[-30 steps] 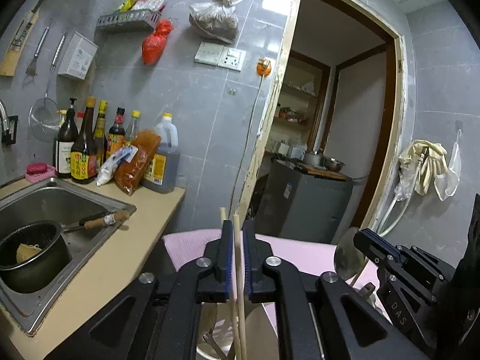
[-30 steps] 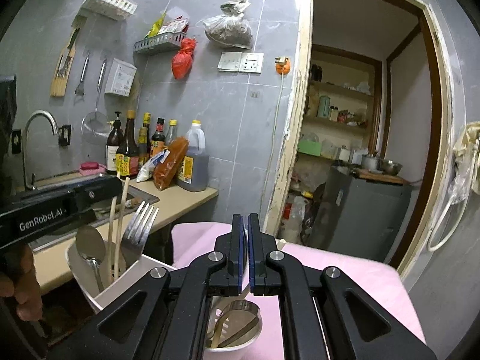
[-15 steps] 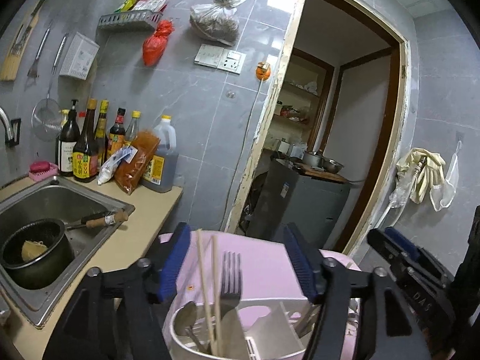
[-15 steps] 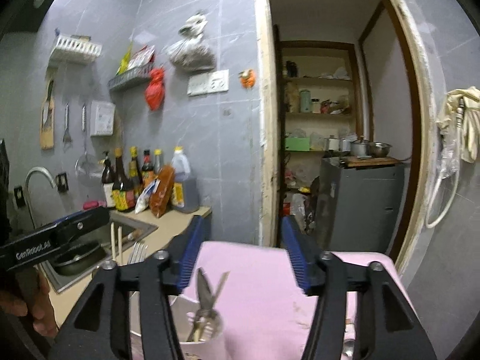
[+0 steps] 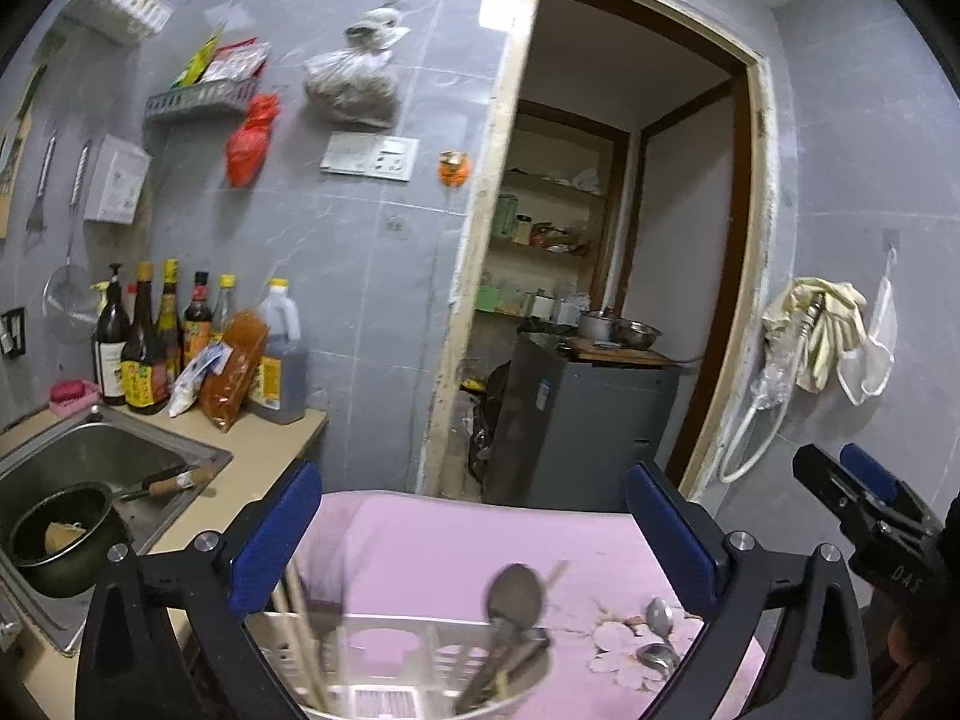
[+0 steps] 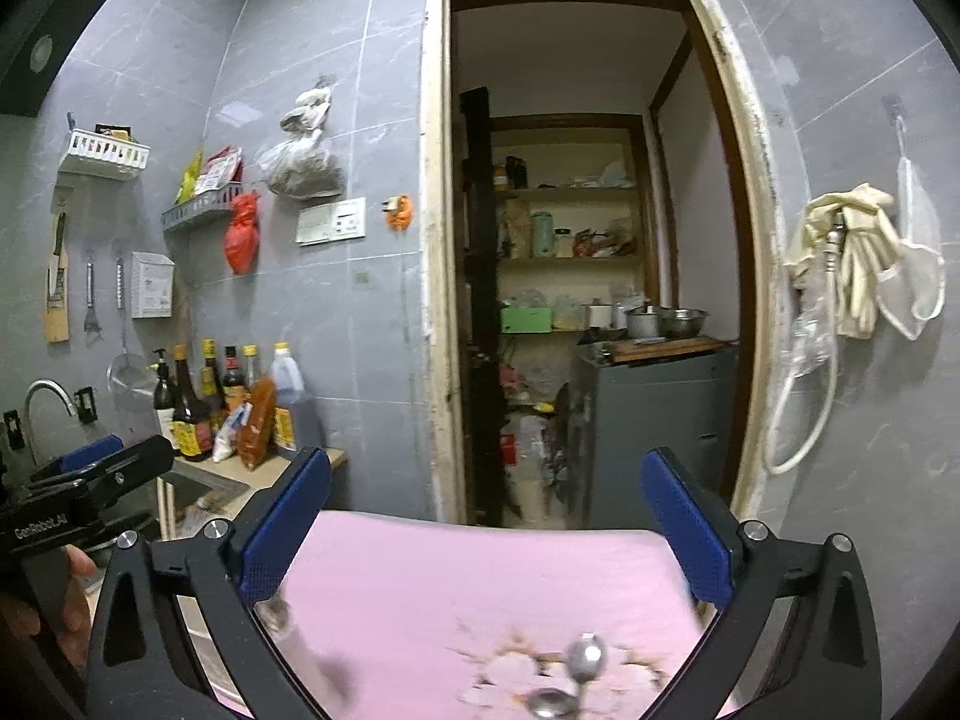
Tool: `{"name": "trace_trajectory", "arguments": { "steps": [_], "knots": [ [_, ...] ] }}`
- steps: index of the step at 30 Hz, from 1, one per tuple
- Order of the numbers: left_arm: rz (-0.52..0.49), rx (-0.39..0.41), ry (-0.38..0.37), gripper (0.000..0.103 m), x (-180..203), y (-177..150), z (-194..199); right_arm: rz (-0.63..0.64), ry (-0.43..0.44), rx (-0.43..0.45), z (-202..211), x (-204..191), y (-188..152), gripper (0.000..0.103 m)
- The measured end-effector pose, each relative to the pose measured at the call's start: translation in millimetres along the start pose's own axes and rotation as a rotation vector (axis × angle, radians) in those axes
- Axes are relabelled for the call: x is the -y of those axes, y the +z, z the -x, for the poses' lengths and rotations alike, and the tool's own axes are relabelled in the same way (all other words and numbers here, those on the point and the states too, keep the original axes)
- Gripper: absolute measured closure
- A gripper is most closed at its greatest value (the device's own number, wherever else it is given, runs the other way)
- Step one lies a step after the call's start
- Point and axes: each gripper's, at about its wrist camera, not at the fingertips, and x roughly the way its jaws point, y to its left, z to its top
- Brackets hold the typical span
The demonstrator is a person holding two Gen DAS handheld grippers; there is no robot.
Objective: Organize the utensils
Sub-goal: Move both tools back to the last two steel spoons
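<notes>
A white slotted plastic caddy (image 5: 384, 654) on the pink-covered bench (image 5: 456, 540) holds wooden chopsticks (image 5: 300, 630) and a steel spoon (image 5: 510, 600), below the left hand-held gripper (image 5: 474, 534); both hand-held grippers, right (image 6: 486, 534) included, have just been opening, released and empty.

"GenRobot.AI" stands on the left gripper (image 6: 90, 480); "DAS" on the right gripper (image 5: 864, 498).

Home kitchen: steel sink (image 5: 90, 456), sauce bottles (image 5: 144, 354), hanging utensils (image 6: 90, 300).

Both claws (image 5: 474, 534) (image 6: 486, 528) gape (apparently empty), just opened.
</notes>
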Motion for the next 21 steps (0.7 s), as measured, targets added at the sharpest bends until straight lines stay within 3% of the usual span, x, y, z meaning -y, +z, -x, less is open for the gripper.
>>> {"name": "trace_trajectory", "arguments": {
  "steps": [9,21],
  "knots": [
    [-0.042,0.024,-0.024,0.001,59.5,-15.6,1.5,0.016,-0.034,-0.001,21.5,56.5,-2.2,0.001],
    [-0.077,-0.040,-0.053,0.001,123.2,-48.7,-16.1,0.017,-0.067,-0.075,20.4,124.3,-25.0,0.001]
  ]
}}
